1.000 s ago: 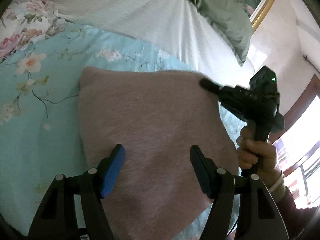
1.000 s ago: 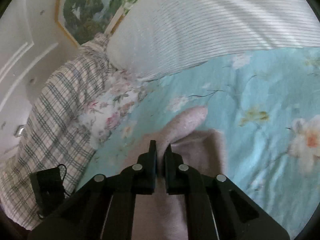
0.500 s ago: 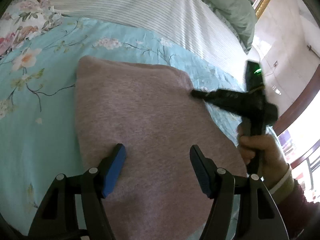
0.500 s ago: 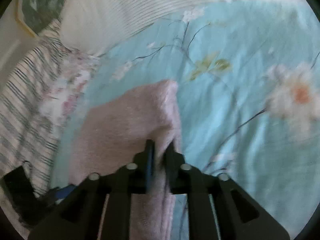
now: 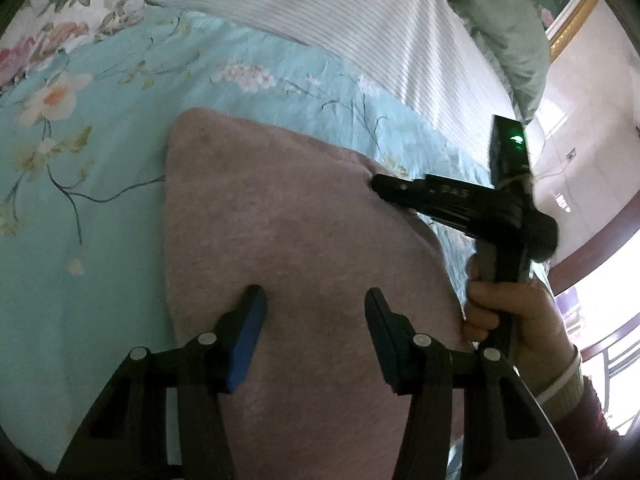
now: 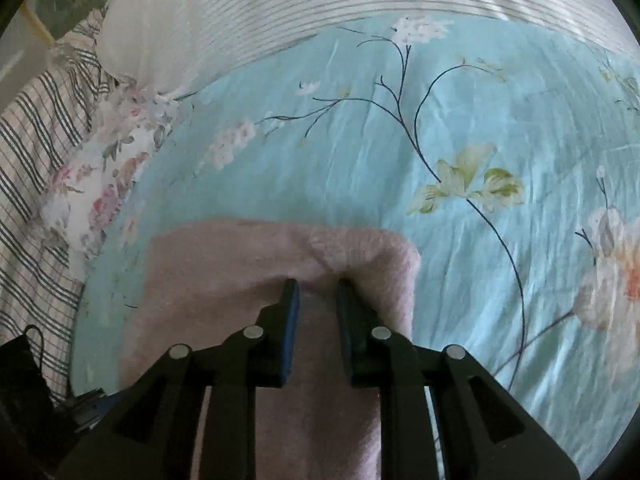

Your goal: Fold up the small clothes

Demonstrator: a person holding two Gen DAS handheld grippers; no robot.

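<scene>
A pink fuzzy garment [image 5: 288, 240] lies folded on the light blue floral bedspread [image 5: 100, 184]. My left gripper [image 5: 314, 304] is open and hovers over the garment's near part, holding nothing. My right gripper [image 6: 316, 292] has its jaws slightly apart, open, over the garment's far corner [image 6: 360, 248], where the cloth bunches between the fingertips. The right gripper also shows in the left wrist view [image 5: 378, 181], its tip at the garment's right edge, held by a hand.
A white striped pillow [image 5: 360, 20] and a green pillow [image 5: 508, 12] lie at the bed's head. A plaid cover [image 6: 32, 140] and a floral pillow [image 6: 112, 172] lie to the left in the right wrist view.
My right gripper carried the garment's corner over and down, then its jaws parted and let go of the cloth. The left gripper stayed open over the garment.
</scene>
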